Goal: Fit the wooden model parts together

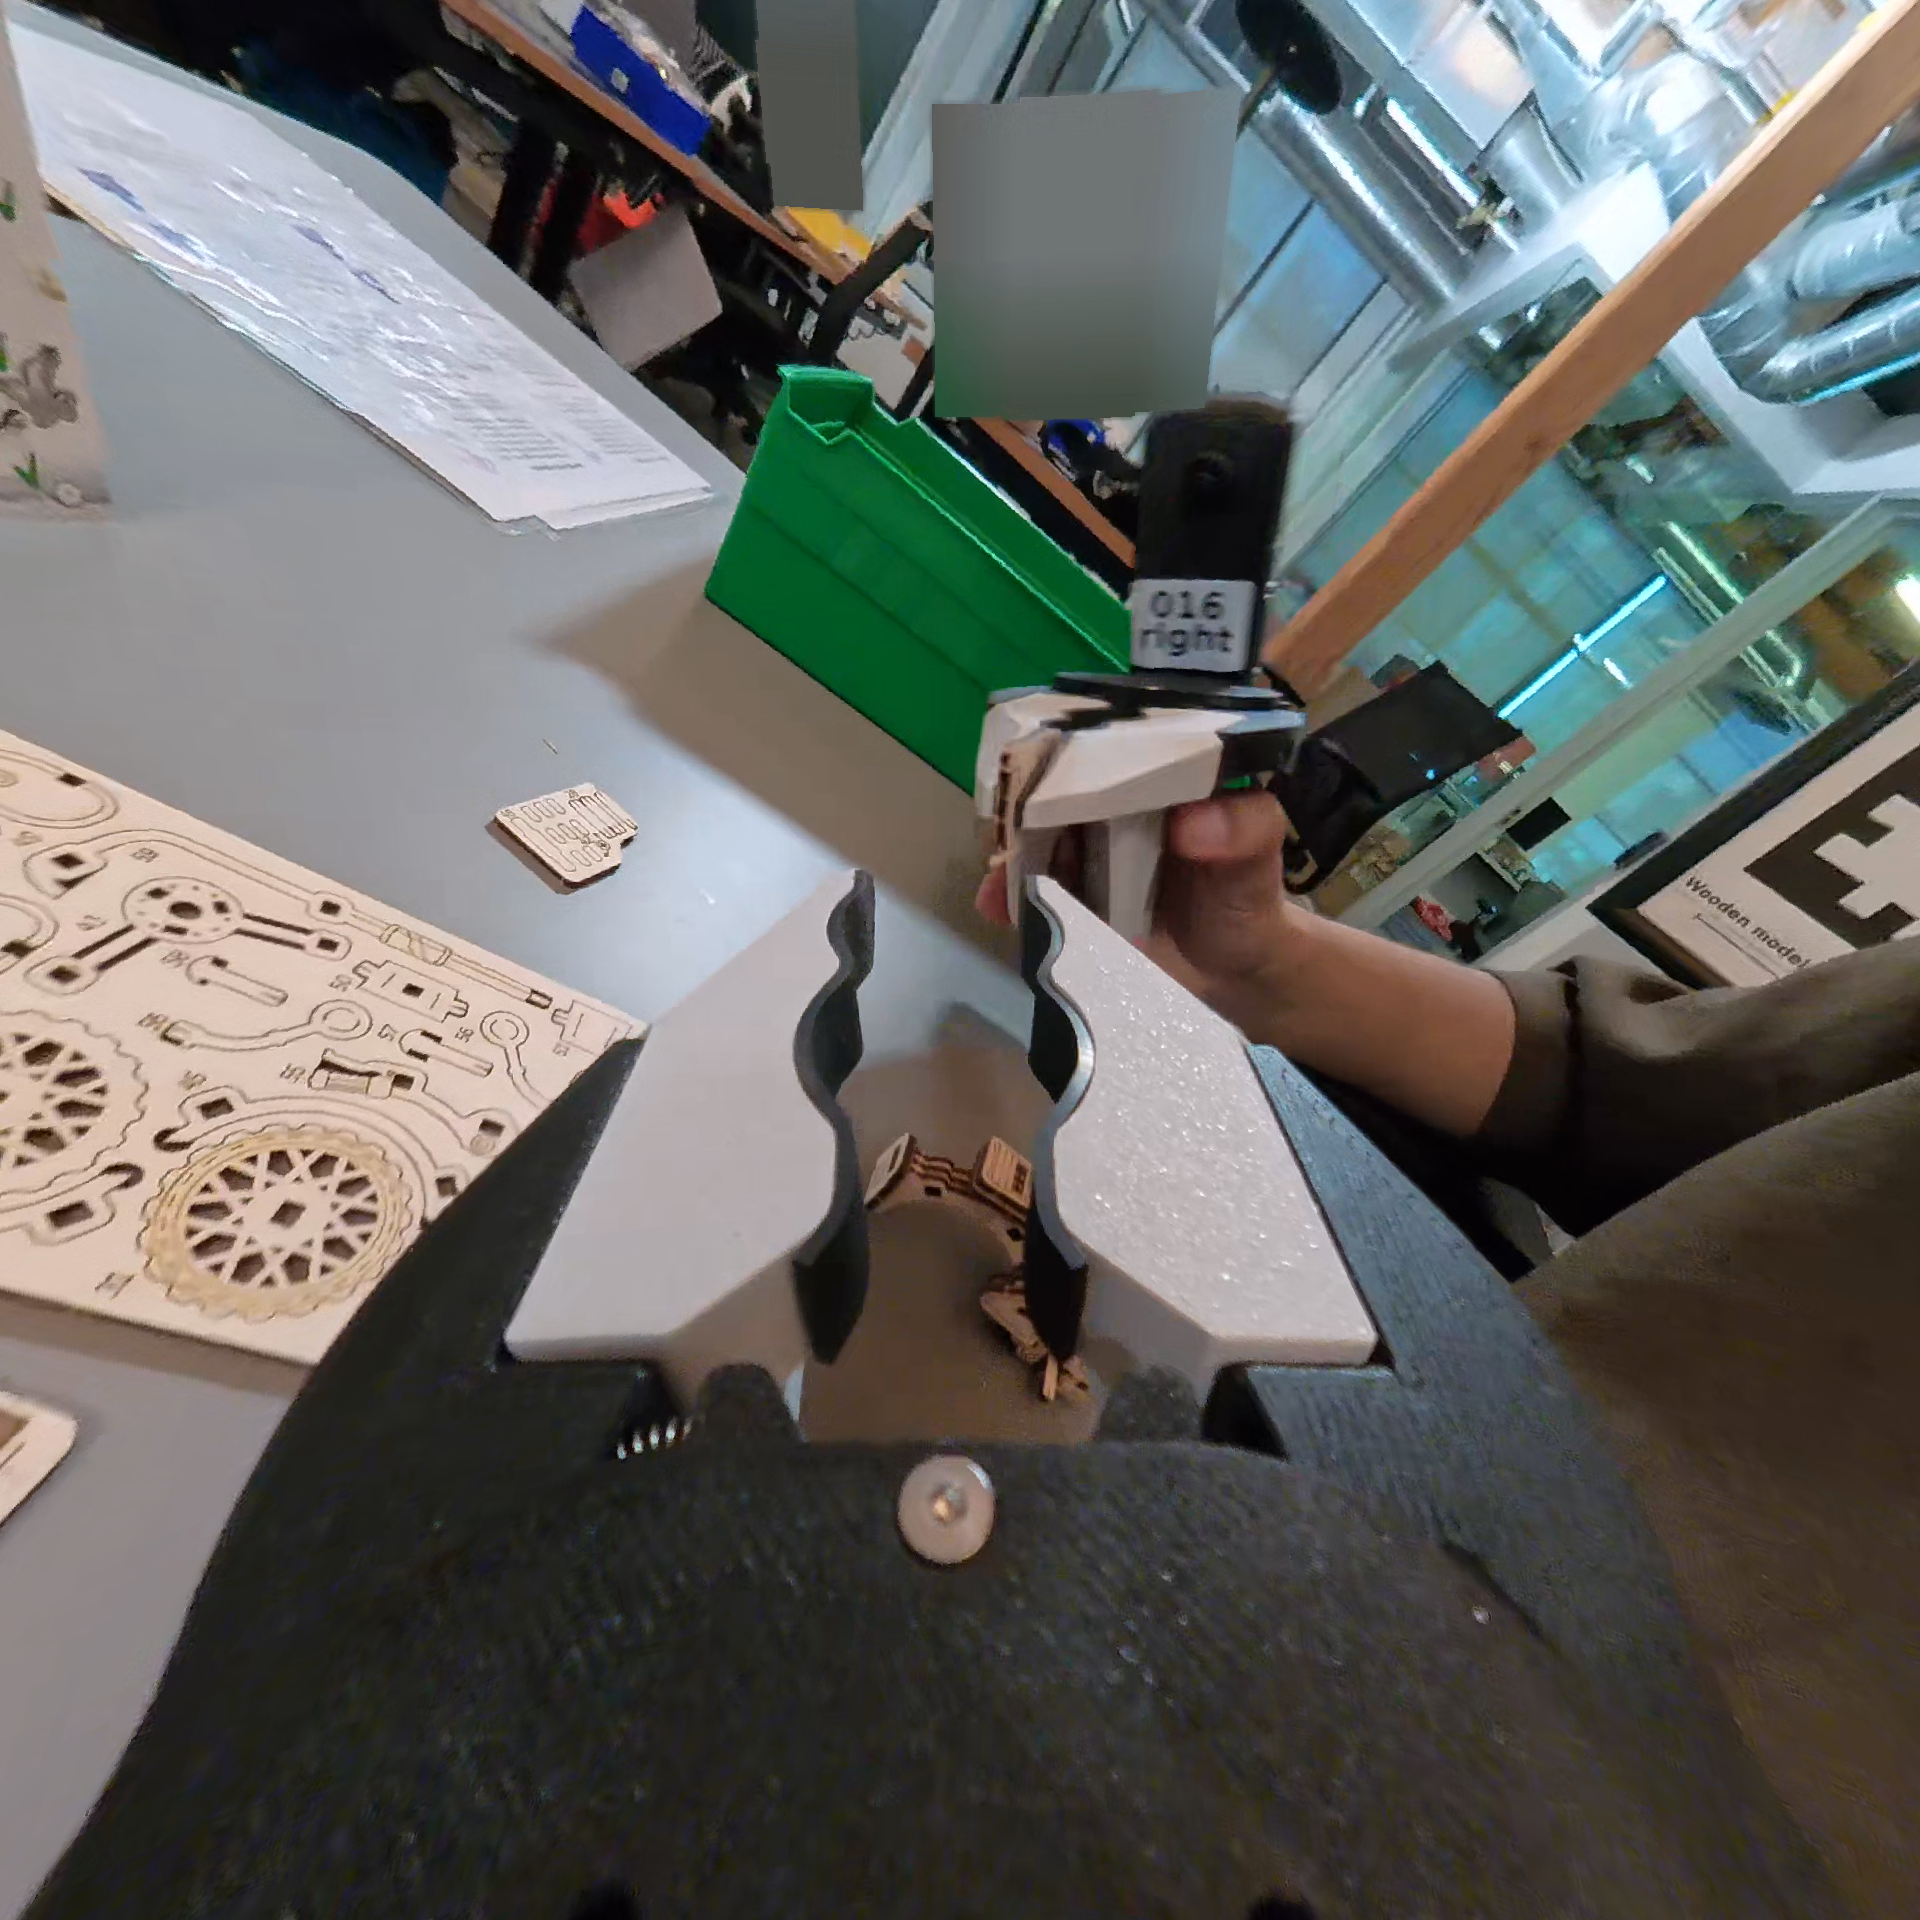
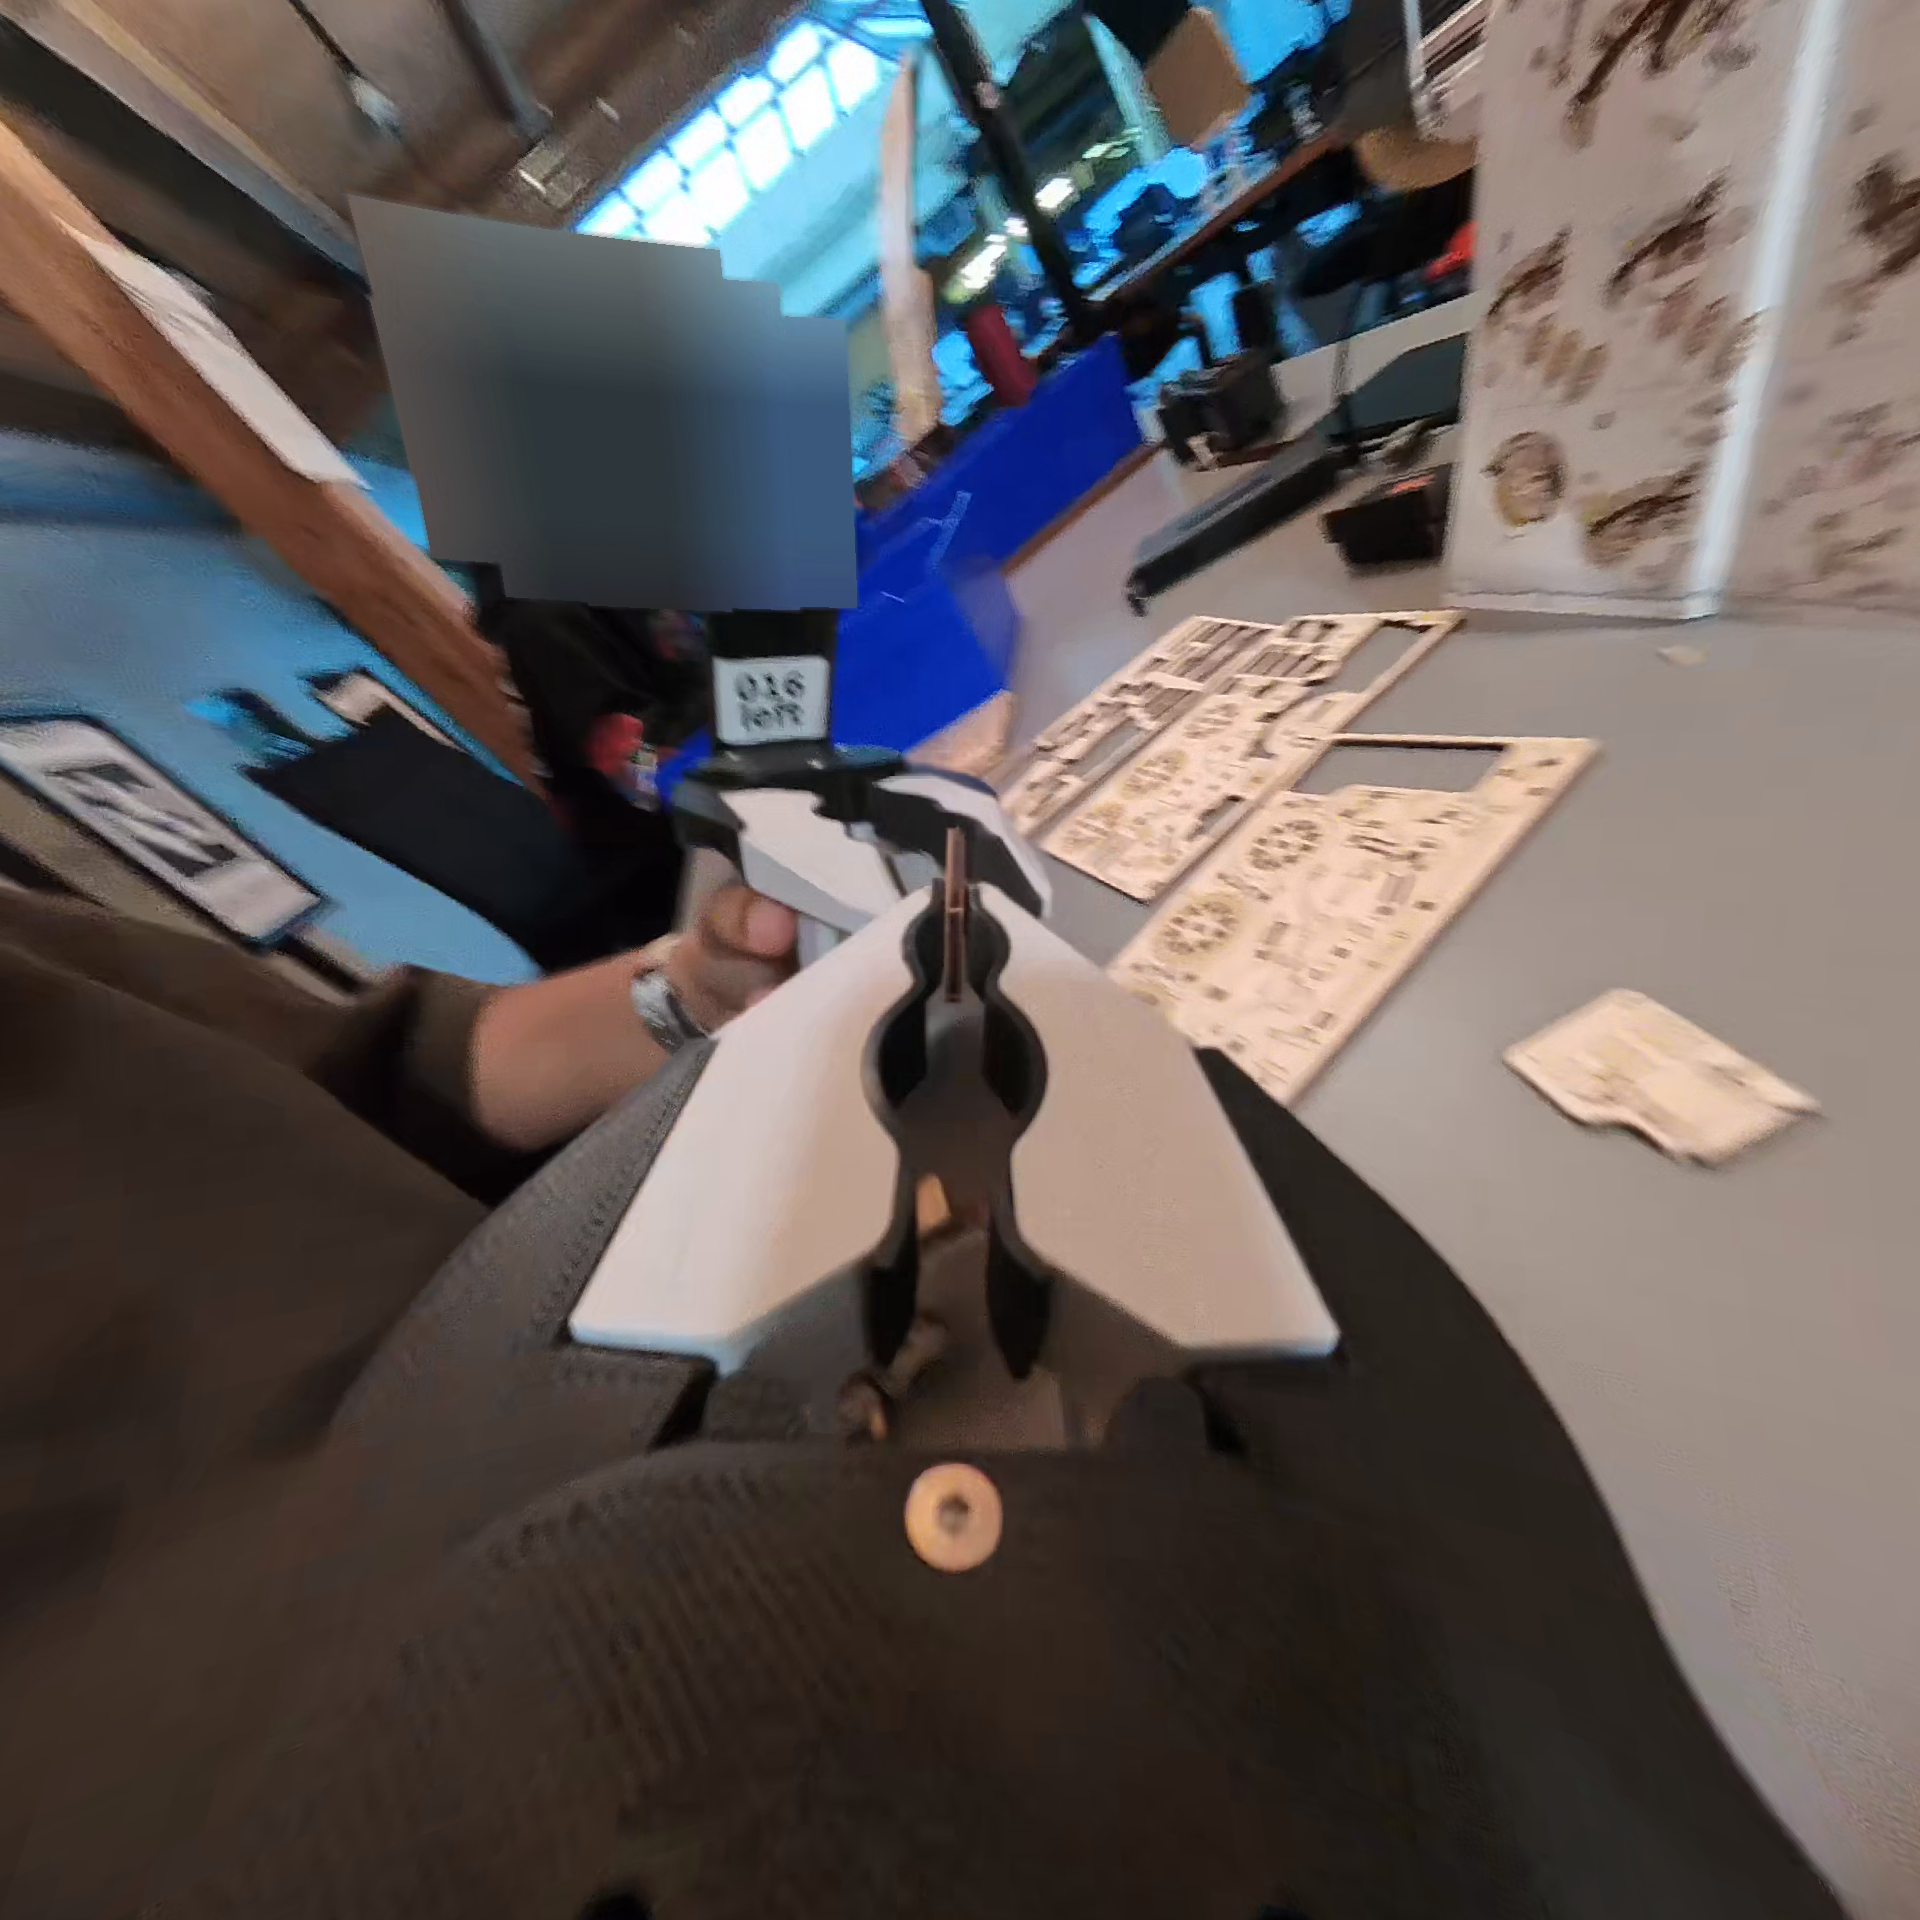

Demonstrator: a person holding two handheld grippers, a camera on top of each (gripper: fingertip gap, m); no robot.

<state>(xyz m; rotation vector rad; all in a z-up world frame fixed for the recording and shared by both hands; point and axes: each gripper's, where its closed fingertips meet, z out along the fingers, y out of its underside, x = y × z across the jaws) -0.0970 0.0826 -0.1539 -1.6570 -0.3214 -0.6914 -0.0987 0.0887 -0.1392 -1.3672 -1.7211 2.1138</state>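
1. Right wrist view is motion-blurred; the wooden sheets on the grey table show cut-out shapes, details unreadable.
2. A half-built wooden model sits below my left gripper, seen only through the gap between its fingers; most of it is hidden, so I cannot tell its full shape.
3. My left gripper is held wide apart, nothing between the fingers, touching nothing.
4. My right gripper is clamped on a thin wooden piece, seen edge-on and upright at the fingertips; its face is not visible.
5. In the left wrist view the right gripper appears farther off, above the table edge; the piece there is a sliver, hard to make out.
6. A hand wraps the right gripper's handle; the sleeve is cut off by the frame edge.
7. A large wooden sheet with wheel cut-outs lies left of my left gripper, partly cropped and partly behind the gripper body.
8. A small loose wooden tile lies alone on the table, apart from the sheet.
9. A green bin stands at the far table edge, behind the right gripper.
10. Papers lie at the far left, print blurred.
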